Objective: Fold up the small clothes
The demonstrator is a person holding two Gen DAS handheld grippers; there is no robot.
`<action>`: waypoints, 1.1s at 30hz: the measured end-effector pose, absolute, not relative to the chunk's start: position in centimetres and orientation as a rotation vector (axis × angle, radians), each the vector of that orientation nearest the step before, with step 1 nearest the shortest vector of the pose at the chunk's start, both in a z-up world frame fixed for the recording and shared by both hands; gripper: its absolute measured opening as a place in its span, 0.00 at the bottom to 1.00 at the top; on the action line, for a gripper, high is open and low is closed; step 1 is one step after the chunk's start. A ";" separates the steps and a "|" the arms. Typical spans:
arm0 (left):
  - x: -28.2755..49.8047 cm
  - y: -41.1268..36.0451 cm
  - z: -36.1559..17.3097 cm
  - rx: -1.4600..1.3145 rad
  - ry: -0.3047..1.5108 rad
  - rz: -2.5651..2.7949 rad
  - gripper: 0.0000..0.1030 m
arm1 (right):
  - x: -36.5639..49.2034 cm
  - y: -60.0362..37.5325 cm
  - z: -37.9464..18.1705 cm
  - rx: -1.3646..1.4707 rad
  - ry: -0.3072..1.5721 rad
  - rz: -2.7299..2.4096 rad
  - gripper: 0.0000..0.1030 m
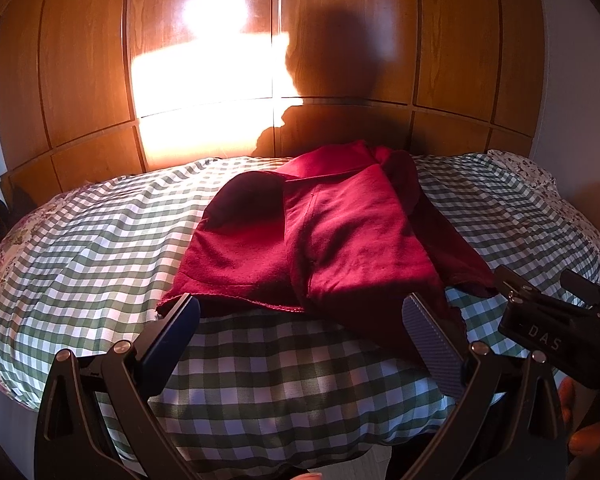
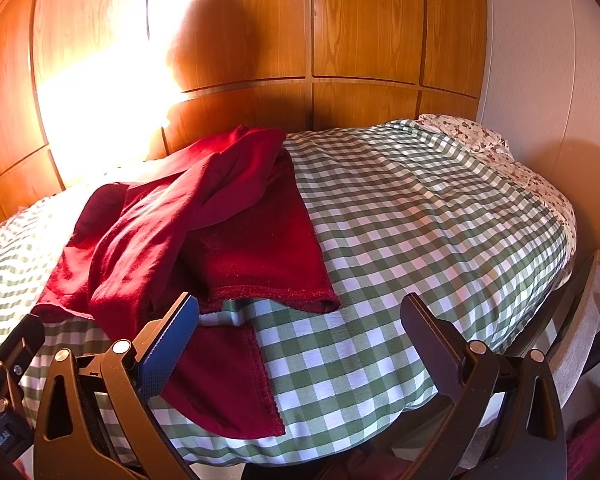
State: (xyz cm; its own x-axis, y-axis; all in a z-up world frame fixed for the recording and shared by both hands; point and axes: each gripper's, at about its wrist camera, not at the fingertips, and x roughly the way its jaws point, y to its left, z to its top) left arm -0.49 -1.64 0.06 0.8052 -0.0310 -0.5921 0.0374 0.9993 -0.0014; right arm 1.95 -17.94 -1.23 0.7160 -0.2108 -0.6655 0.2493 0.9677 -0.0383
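A dark red garment (image 1: 324,236) lies partly folded on the green-and-white checked bedcover (image 1: 100,240), one layer folded over another. In the right wrist view the garment (image 2: 204,236) lies left of centre, with a loose end (image 2: 224,380) hanging toward the near bed edge. My left gripper (image 1: 300,312) is open, held just before the garment's near hem, holding nothing. My right gripper (image 2: 300,312) is open over the bedcover (image 2: 420,220), its left finger beside the garment's loose end. The right gripper's body (image 1: 556,320) shows at the right of the left wrist view.
A wooden panelled wardrobe (image 1: 340,40) stands behind the bed, lit by a bright sun patch and a person's shadow. A floral sheet (image 2: 480,140) shows at the bed's far right corner. A white wall (image 2: 540,80) is on the right.
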 end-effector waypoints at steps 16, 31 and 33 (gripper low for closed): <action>-0.5 -1.2 0.3 -0.018 0.626 -0.024 0.98 | 1.6 -17.7 -0.6 0.052 0.708 -0.249 0.97; 0.8 -2.5 -1.4 0.007 0.732 -0.136 0.98 | 2.7 -20.1 -0.9 0.079 0.731 -0.255 0.97; 1.1 -3.5 -1.8 0.033 0.755 -0.187 0.95 | 3.1 -21.7 -0.8 0.110 0.739 -0.272 0.97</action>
